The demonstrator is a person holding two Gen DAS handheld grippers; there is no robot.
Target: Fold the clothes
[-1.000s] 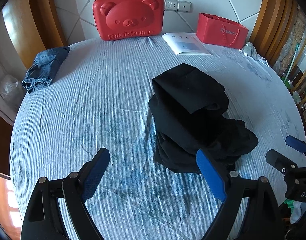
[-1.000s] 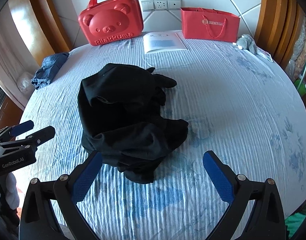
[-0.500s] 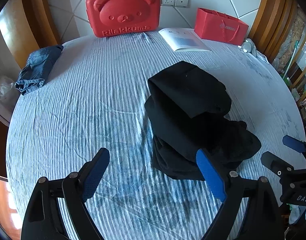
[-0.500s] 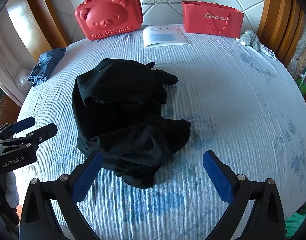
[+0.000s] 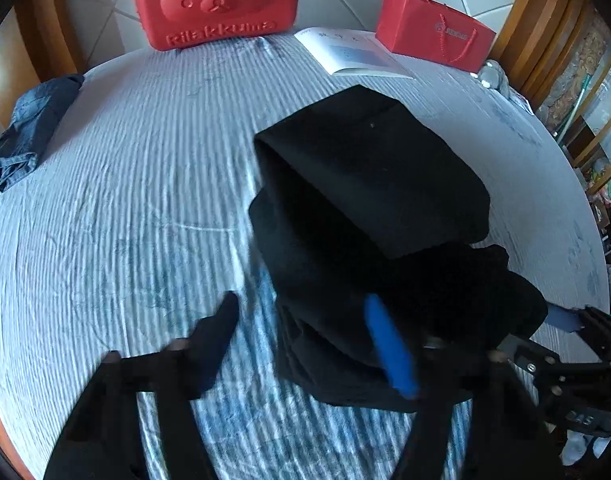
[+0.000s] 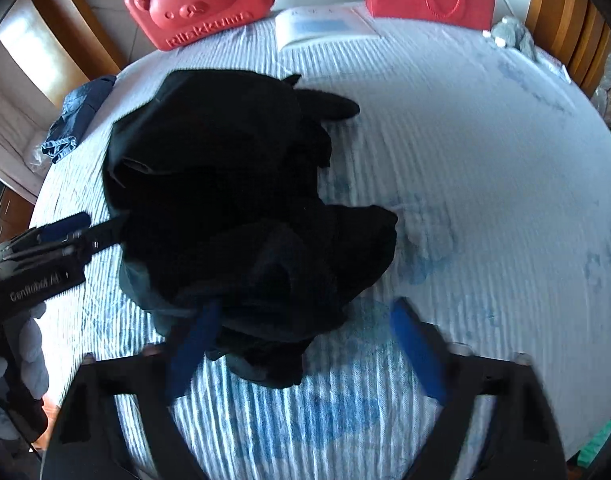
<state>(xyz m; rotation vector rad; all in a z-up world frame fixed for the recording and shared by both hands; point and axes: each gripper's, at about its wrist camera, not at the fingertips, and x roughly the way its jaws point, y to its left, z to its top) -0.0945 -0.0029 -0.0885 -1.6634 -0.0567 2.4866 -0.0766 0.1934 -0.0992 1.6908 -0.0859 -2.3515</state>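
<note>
A crumpled black garment lies heaped on the striped blue-and-white bed, centre-right in the left wrist view and centre-left in the right wrist view. The left tool is spread wide at the bottom of its frame, one blue pad overlapping the garment's near edge, the other finger over bare sheet. The right tool is likewise released, its fingers either side of the garment's near hem. Upper frame: a red bear case, a red paper bag, a booklet. Folded denim sits at the left edge.
</note>
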